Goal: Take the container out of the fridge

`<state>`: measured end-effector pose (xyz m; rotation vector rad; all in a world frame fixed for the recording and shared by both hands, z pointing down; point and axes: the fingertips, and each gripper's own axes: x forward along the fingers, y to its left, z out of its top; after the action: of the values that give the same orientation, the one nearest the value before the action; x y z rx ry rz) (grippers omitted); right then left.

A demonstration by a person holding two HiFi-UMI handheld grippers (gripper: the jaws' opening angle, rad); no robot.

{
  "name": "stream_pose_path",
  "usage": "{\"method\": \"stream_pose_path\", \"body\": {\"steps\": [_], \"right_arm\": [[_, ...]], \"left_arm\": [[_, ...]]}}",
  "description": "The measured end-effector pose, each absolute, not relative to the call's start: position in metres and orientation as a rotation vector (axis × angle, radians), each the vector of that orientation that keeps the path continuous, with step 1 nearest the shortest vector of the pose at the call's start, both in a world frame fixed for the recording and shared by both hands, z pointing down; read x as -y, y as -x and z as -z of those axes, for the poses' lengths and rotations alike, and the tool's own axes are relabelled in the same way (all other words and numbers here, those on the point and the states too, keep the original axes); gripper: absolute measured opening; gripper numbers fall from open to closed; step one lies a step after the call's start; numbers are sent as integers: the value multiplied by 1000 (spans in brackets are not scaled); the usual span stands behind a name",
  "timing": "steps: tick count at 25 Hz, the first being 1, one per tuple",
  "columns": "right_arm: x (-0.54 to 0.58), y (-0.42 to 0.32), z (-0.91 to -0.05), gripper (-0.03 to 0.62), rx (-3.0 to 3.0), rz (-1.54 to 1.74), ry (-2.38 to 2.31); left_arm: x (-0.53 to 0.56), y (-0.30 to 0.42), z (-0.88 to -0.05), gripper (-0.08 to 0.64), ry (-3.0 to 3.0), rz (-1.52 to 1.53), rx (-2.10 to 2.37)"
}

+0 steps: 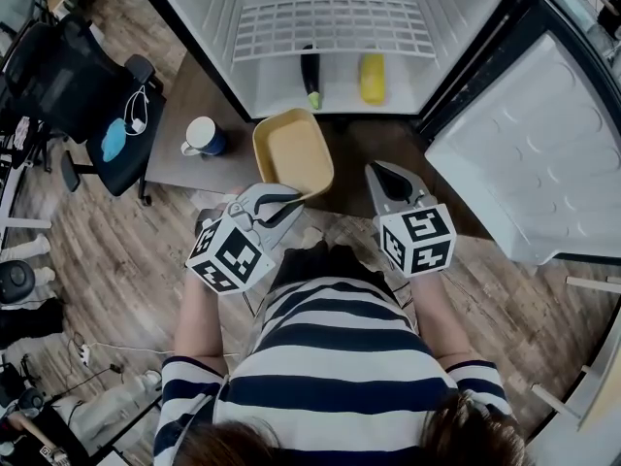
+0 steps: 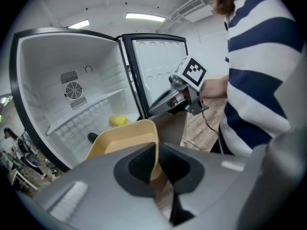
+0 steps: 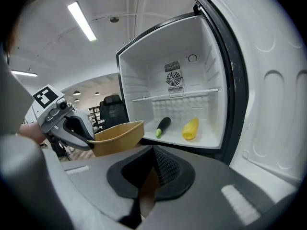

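We see the pale yellow rectangular plastic container (image 1: 291, 149) already clear of the open white fridge (image 1: 277, 87). It sits at 12 o'clock from the person, over the brown table (image 1: 367, 144) in front of the fridge's opening. The left gripper (image 1: 285, 205) has its jaws clamped on the container's near rim at 6 o'clock, and the left gripper view shows the thin yellow wall pinched between the pads. We cannot tell whether the base rests on the table or hangs just above it.

The right gripper (image 1: 383, 178) is at 4 o'clock from the container, apart from it. Its jaws are drawn narrow with nothing between them.

A dark green-tipped eggplant (image 1: 310, 74) and a yellow corn cob (image 1: 373, 78) lie on the fridge floor at 12 o'clock beyond the container. A blue and white mug (image 1: 204, 136) stands on the table at 9 o'clock from it.

We judge the removal itself done, with the carry or set-down in hand. The next move calls for keeping the one-sided rim grip level, since the container could tilt about the jaws. We would then lower it onto a bare stretch of table away from the mug and open the left jaws. The right gripper could steady the 3 o'clock rim.
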<state>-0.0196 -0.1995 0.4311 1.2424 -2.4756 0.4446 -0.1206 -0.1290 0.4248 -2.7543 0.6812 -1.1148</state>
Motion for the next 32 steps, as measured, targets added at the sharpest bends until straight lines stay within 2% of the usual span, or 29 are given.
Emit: {"method": "stream_pose_path", "body": {"steps": [32], "right_arm": [[203, 17, -432, -5, 2455, -428, -1267]], "left_arm": [[125, 122, -437, 0, 2773, 1178, -642]]}}
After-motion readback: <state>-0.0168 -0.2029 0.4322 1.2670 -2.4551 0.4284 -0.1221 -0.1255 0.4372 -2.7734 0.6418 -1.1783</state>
